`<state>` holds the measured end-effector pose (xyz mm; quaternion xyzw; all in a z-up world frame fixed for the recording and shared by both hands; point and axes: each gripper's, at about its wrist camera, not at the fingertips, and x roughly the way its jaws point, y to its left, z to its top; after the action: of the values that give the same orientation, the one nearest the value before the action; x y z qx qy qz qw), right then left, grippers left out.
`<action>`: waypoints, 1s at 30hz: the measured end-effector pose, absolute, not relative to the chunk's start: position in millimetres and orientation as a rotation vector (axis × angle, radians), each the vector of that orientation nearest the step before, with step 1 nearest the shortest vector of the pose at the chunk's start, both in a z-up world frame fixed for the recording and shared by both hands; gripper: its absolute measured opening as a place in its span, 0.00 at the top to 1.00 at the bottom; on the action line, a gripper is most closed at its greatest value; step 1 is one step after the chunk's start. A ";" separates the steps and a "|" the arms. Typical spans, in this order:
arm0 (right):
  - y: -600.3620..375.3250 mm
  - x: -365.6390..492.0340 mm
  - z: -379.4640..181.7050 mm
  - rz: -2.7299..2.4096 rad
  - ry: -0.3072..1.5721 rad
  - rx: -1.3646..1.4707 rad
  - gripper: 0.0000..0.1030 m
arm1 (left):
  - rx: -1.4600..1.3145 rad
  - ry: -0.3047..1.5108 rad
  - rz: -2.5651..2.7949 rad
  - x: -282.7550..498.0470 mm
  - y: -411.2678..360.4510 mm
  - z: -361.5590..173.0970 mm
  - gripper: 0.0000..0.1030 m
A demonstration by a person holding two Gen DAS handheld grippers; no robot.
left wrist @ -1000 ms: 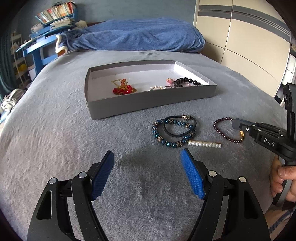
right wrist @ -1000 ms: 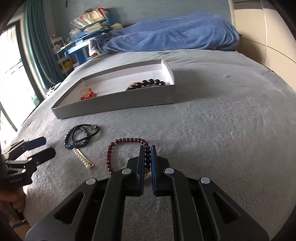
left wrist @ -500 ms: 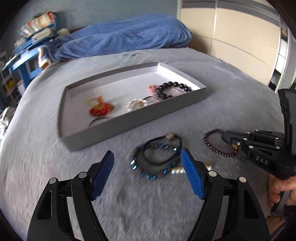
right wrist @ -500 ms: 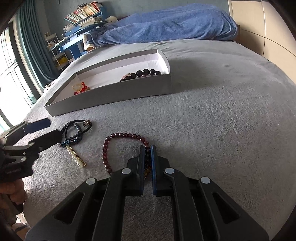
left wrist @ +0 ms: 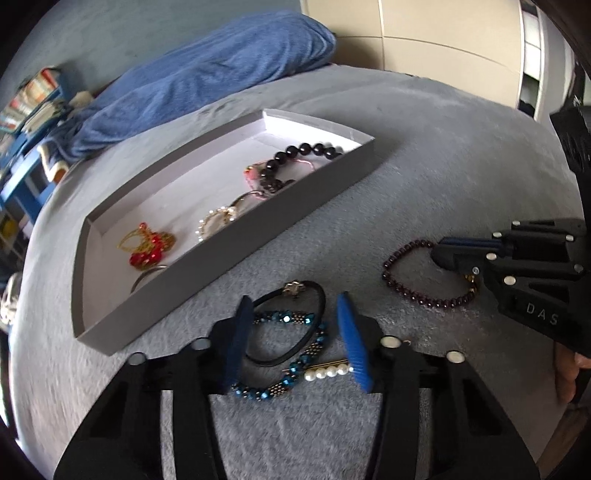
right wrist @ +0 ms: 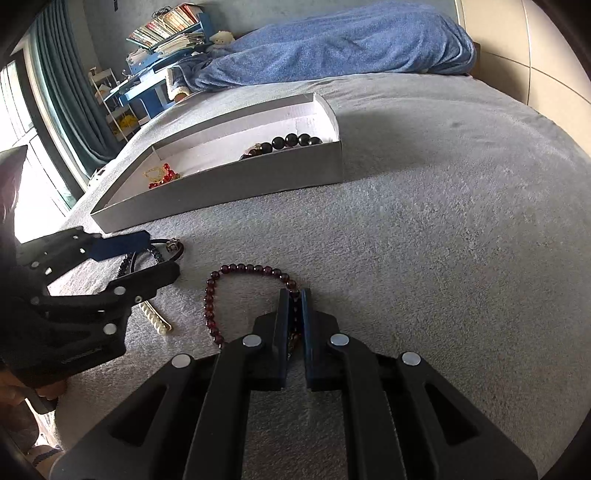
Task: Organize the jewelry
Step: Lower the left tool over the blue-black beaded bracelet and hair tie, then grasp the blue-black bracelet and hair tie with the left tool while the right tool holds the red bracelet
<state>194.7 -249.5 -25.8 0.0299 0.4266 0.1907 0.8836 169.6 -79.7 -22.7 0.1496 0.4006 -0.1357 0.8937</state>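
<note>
A grey tray point(left wrist: 236, 273) point(right wrist: 236, 184) on the bed holds a red charm piece point(left wrist: 147, 247), a pearl ring, a pink piece and a black bead bracelet point(left wrist: 306, 151). My left gripper point(left wrist: 295, 332) is open, its fingers straddling a black cord bracelet point(left wrist: 314, 332) and a blue bead bracelet point(left wrist: 291, 369) lying on the blanket; a pearl hair clip point(left wrist: 328, 369) lies beside them. My right gripper point(right wrist: 294, 295) is shut on a dark red bead bracelet point(right wrist: 210, 295) point(left wrist: 417, 295), which rests on the blanket.
The grey blanket point(right wrist: 443, 221) covers the bed. A blue quilt point(right wrist: 332, 48) lies at the head. A blue shelf with books point(right wrist: 162, 33) and a window stand to the left. A beige wardrobe point(left wrist: 424, 37) is on the right.
My left gripper has moved forward and down over the black and blue bracelets, and its fingers have narrowed. My right gripper stays shut on the red bracelet.
</note>
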 end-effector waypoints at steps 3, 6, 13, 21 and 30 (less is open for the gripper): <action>-248.8 194.6 -25.7 0.395 0.887 0.058 0.93 | 0.330 0.840 -0.291 171.7 -82.7 -26.2 0.68; -247.8 194.3 -25.5 0.393 0.886 0.055 0.93 | 0.316 0.843 -0.296 174.1 -80.9 -26.5 0.83; -246.8 194.2 -25.4 0.391 0.886 0.050 0.94 | 0.228 0.800 -0.286 168.3 -67.1 -15.1 0.92; -247.1 195.2 -25.7 0.392 0.886 0.051 0.94 | 0.148 0.738 -0.278 141.9 -45.5 0.3 0.92; -248.6 195.8 -24.3 0.395 0.877 0.058 0.94 | 0.029 0.716 -0.247 119.8 -2.5 11.1 0.92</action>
<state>195.8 -248.6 -24.3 0.0279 0.4217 0.1901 0.8862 119.8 -2.5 11.1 0.0143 0.3493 -0.1205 0.9291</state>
